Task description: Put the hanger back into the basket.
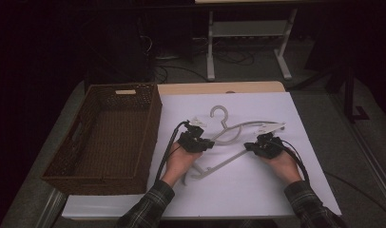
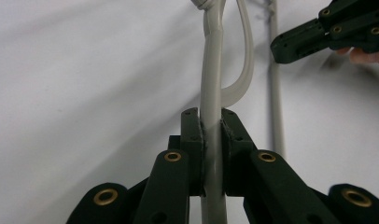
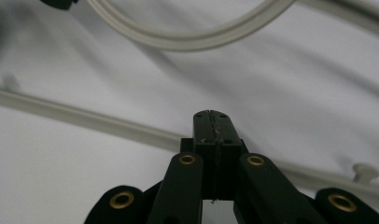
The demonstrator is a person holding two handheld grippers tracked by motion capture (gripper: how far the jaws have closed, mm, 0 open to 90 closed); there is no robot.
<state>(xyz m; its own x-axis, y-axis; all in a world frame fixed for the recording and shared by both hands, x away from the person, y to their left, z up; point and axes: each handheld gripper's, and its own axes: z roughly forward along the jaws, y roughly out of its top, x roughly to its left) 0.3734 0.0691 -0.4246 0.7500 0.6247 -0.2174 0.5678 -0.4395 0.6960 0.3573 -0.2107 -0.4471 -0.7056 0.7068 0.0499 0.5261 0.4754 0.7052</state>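
Grey plastic hanger (image 1: 238, 137) lies flat on white sheet (image 1: 257, 190) mid-table, hook toward far edge, long axis running left-near to right-far. Left gripper (image 2: 211, 128) clamps hanger's shoulder bar, jaws closed onto it. Right gripper (image 3: 212, 122) pressed fully together, holding nothing, just near side of hanger's straight bar. Wicker basket (image 1: 86, 180) sits left, closer to left hand (image 1: 179, 161); transfer that way likely.

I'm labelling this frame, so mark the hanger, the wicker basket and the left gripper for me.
hanger (image 1: 220, 113), high view, on its hook.
wicker basket (image 1: 155, 110), high view, on its right wall.
left gripper (image 2: 212, 135), left gripper view, between its jaw tips, shut on the hanger.
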